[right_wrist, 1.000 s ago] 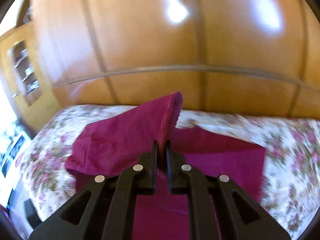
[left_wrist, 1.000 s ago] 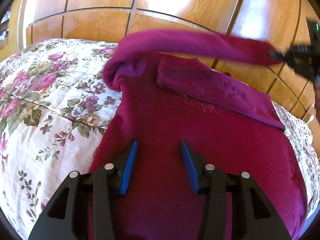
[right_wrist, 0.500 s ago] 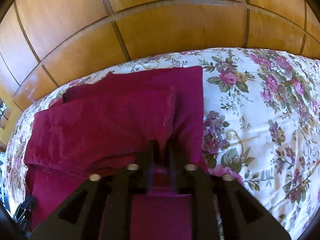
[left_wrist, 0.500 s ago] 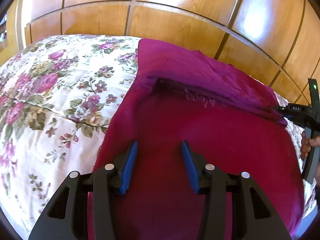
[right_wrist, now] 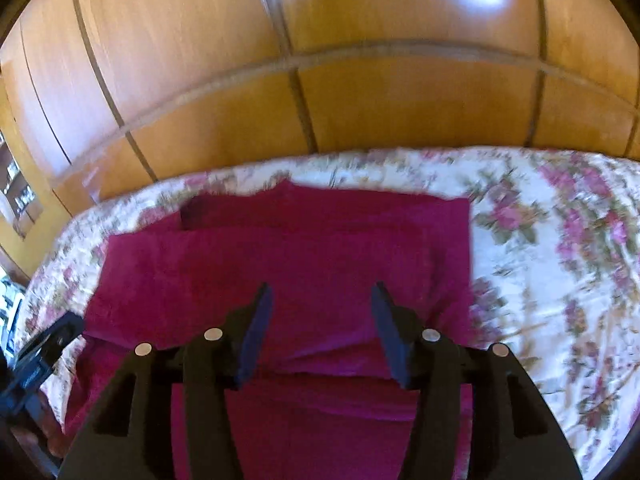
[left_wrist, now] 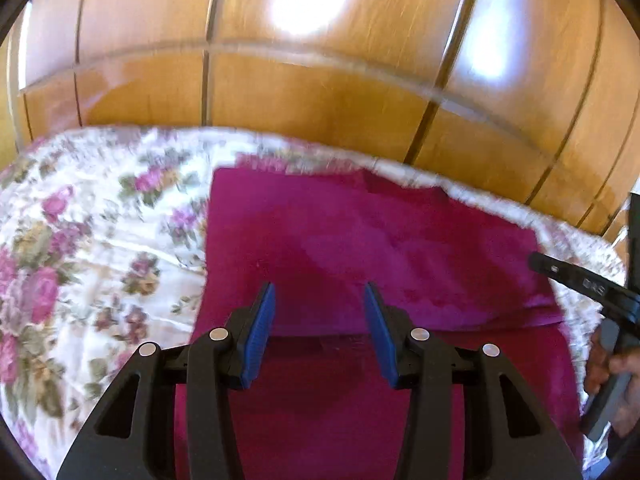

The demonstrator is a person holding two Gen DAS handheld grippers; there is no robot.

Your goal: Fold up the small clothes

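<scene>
The magenta garment (left_wrist: 360,248) is lying flat on the floral bedspread (left_wrist: 88,248), sleeve folded across the body. That top layer could be sliding or bunching if a finger is dragging it. Both the left hand-held gripper (left_wrist: 319,330) and right hand-held gripper (right_wrist: 320,330) are hovering low over it, jaws apart, gripping nothing.

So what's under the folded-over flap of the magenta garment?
Under the flap more of the same magenta garment shows, emerging below its near edge, all lying on the floral bedspread. What the flap itself covers is hidden.
</scene>
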